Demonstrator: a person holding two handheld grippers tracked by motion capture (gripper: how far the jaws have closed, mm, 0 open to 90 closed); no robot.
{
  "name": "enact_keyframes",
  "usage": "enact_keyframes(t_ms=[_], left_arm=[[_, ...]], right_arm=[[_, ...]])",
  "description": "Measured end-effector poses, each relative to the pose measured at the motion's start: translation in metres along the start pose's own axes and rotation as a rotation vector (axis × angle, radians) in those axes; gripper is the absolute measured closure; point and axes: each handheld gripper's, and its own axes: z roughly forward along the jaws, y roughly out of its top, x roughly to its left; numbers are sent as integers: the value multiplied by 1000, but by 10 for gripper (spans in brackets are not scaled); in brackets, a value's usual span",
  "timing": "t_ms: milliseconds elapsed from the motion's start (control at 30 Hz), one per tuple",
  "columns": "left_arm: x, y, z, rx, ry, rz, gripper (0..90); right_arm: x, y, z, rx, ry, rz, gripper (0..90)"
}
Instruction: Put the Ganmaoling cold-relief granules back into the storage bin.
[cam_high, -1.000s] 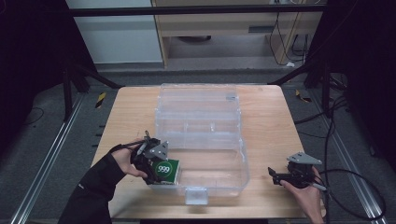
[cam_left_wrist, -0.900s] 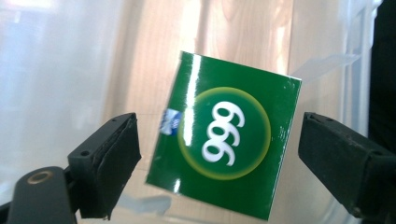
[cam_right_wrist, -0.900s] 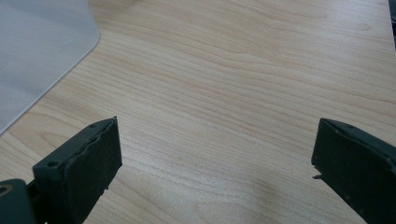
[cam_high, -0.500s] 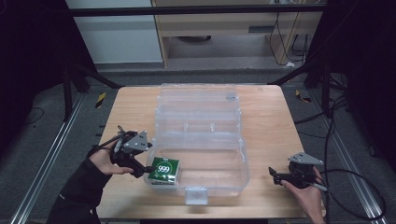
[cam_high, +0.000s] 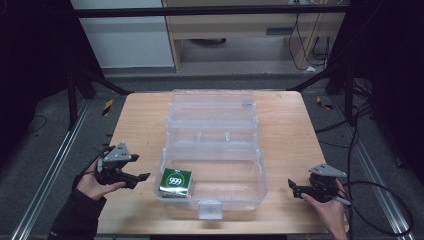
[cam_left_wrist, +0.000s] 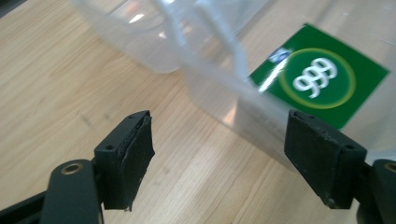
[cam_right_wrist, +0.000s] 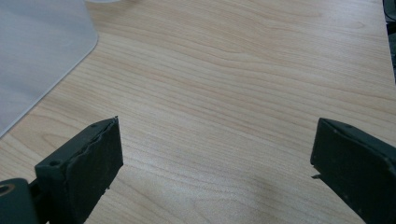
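A clear plastic box (cam_high: 215, 150) lies open in the middle of the wooden table (cam_high: 145, 120), its lid folded back. A green packet marked 999 (cam_high: 176, 182) rests in the box's near left corner; the left gripper view shows the packet (cam_left_wrist: 322, 81) through the clear wall. My left gripper (cam_high: 142, 177) stands open just left of the box, jaws wide apart and nothing between them (cam_left_wrist: 219, 158). My right gripper (cam_high: 292, 189) rests open on the table to the right of the box, over bare wood (cam_right_wrist: 212, 158).
The box has a latch tab (cam_high: 210, 210) at its near edge. A corner of the clear box (cam_right_wrist: 37, 51) shows in the right gripper view. Dark frame legs, cables and a cabinet stand beyond the table's far edge.
My left gripper has let go of the green packet, which now lies in the box, and has drawn back to the left. The right gripper has stayed put.
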Motion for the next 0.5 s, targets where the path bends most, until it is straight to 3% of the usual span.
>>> enact_keyframes(t_ms=[200,300,500], left_arm=[[10,-32,8,-30,74,-136,244],[13,-41,14,-15,121,-175,248],[16,-52,21,-31,202,-260,249]], right_arm=[[0,-1,0,6,1,11,27],[1,-1,1,5,0,6,26],[0,-3,2,4,-6,9,25]])
